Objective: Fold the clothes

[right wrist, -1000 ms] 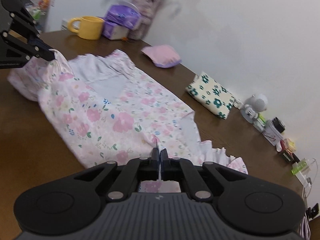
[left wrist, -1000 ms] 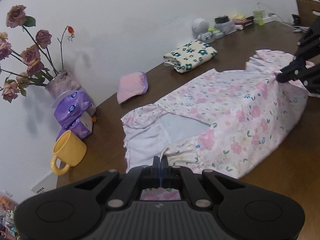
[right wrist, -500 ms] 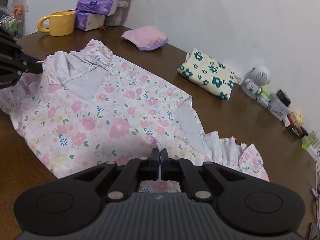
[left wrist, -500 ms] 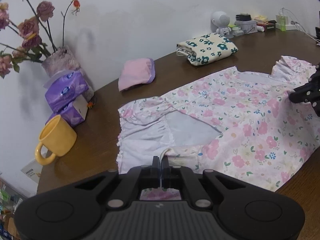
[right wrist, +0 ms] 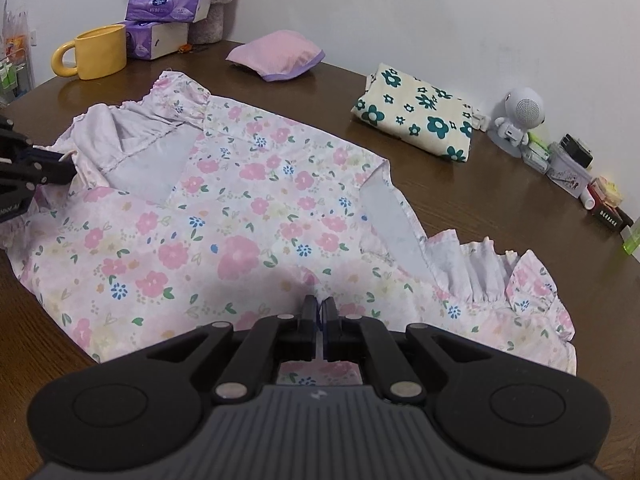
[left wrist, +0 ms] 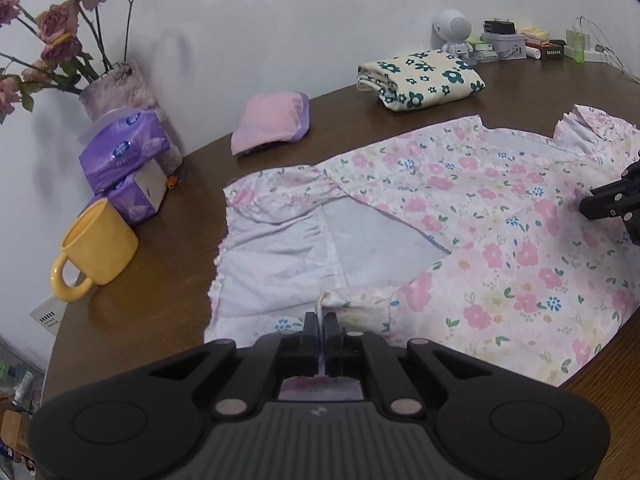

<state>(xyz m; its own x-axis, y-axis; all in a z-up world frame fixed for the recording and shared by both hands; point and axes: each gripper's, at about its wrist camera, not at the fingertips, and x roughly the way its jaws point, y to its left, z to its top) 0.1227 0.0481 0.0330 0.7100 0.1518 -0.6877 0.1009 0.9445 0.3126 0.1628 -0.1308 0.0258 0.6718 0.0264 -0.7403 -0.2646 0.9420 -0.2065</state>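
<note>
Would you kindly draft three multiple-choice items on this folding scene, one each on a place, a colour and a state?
1. Where does the yellow mug stand?
A. Beside the purple tissue packs
B. On the floral dress
C. Next to the white speaker

2. What colour are the flowers on the folded cream cloth?
A. Red
B. Dark green
C. Orange

3. How does the left tool stand?
A. Wide open above the table
B. Shut on an edge of the floral dress
C. Shut on the mug's handle

Answers:
1. A, since the mug sits right by the tissue packs, at the table's far end from the speaker.
2. B, since the print on the cream cloth is dark green.
3. B, since its fingers are pressed together with dress fabric pinched between them; the right tool grips the dress likewise.
</note>
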